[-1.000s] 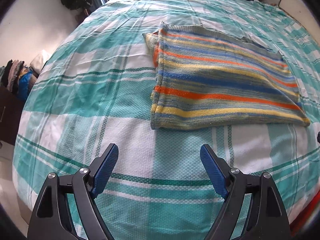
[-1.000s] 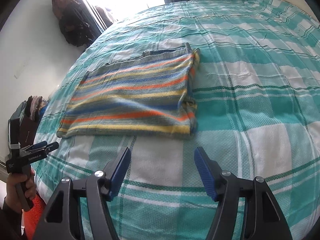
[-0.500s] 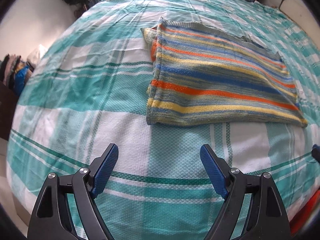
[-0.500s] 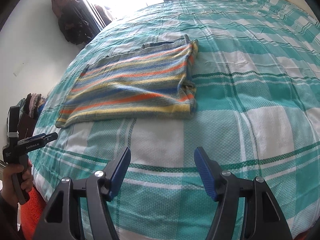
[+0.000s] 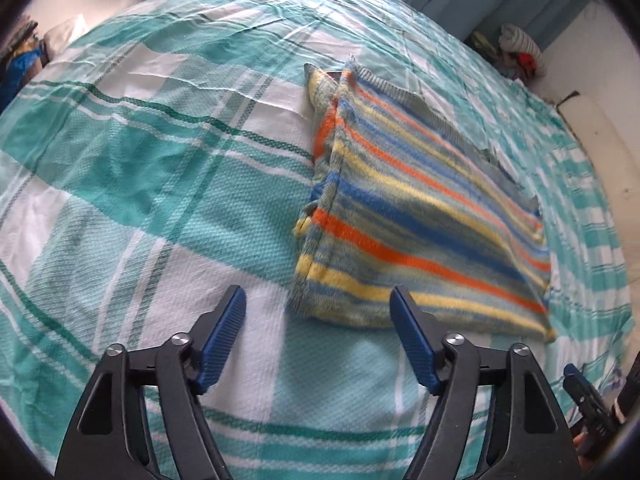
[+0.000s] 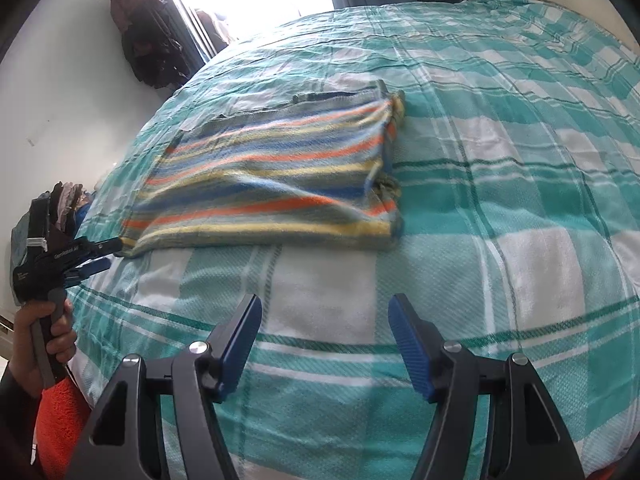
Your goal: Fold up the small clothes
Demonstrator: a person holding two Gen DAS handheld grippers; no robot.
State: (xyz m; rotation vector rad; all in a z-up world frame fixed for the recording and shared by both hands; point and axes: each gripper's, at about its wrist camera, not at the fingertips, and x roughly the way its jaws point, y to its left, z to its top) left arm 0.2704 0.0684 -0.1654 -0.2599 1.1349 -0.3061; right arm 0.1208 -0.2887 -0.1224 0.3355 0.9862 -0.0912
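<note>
A striped knit garment (image 5: 420,216) in blue, orange and yellow lies folded flat on the bed; the right wrist view shows the same garment (image 6: 276,184) left of centre. My left gripper (image 5: 318,300) hovers just short of its near left corner, jaws closing with only the bedsheet between them. In the right wrist view that left gripper (image 6: 102,256) sits by the garment's left corner, held by a hand (image 6: 40,332). My right gripper (image 6: 324,308) stands open over the sheet, a little in front of the garment's near edge.
The bed carries a teal and white checked sheet (image 5: 160,168). Dark clothes (image 6: 148,40) hang on the wall by a bright window. A pile of clothes (image 5: 520,52) lies beyond the bed's far corner. An orange fleece sleeve (image 6: 60,416) shows at lower left.
The left gripper has moved toward the garment's near left corner and rolled, and its jaws have narrowed. The right gripper has crept slightly closer to the bed.
</note>
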